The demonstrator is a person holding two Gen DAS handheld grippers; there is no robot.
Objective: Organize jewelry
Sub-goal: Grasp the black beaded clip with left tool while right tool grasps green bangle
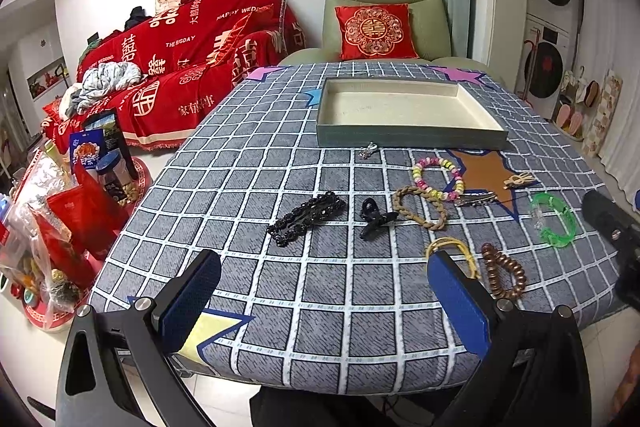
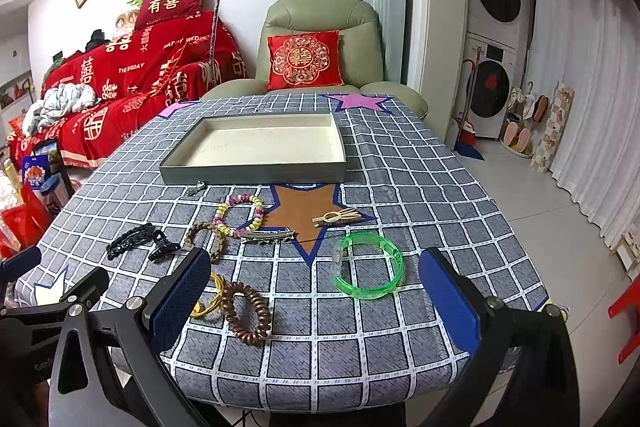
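Observation:
An empty grey tray (image 1: 404, 138) (image 2: 256, 174) with a cream lining sits at the far side of the checked table. Jewelry lies in front of it: a black bead necklace (image 1: 306, 217) (image 2: 128, 239), a black claw clip (image 1: 376, 217) (image 2: 162, 249), a braided tan bracelet (image 1: 420, 207), a pastel bead bracelet (image 1: 440, 177) (image 2: 240, 217), a green bangle (image 1: 554, 221) (image 2: 368, 269), a brown coil tie (image 1: 504, 271) (image 2: 246, 313) and a yellow band (image 1: 452, 251) (image 2: 210, 297). My left gripper (image 1: 324, 303) is open and empty above the near edge. My right gripper (image 2: 316, 303) is open and empty, near the coil tie and bangle.
A silver clip (image 2: 266, 235), a wooden clip (image 2: 336, 217) and a small silver charm (image 1: 366, 151) also lie on the cloth. A green armchair (image 1: 384, 15) stands behind the table, a red-covered sofa (image 1: 180, 59) to the left, and bags (image 1: 60, 219) on the floor at left.

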